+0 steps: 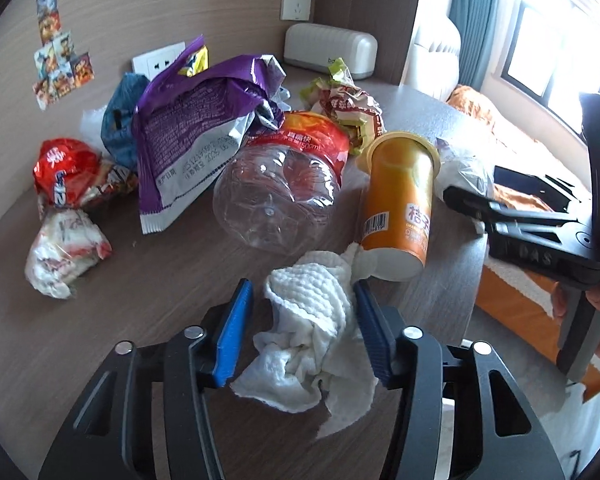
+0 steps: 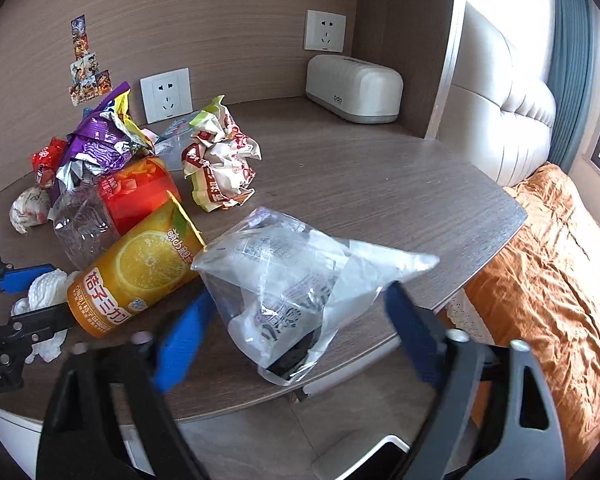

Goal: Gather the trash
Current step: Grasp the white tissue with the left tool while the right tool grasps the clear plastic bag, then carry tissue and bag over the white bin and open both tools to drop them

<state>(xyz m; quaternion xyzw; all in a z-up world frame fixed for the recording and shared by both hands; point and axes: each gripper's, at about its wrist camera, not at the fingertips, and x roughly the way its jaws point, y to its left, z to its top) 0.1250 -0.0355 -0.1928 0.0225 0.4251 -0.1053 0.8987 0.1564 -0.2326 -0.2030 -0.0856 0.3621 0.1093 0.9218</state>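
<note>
1. Left gripper point(image 1: 302, 300) jaws part-open around crumpled white paper towel point(image 1: 312, 340), right pad touching.
2. Right gripper point(image 2: 300, 312) jaws straddle clear crinkled plastic bag point(image 2: 296, 292); contact unclear.
3. Orange cylindrical cup point(image 1: 400, 200) lies sideways on brown wood-grain table point(image 1: 160, 280), mouth away.

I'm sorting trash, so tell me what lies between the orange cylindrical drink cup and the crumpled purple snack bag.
A clear crushed plastic bottle with an orange label lies on its side between them, seen best in the left wrist view.
</note>
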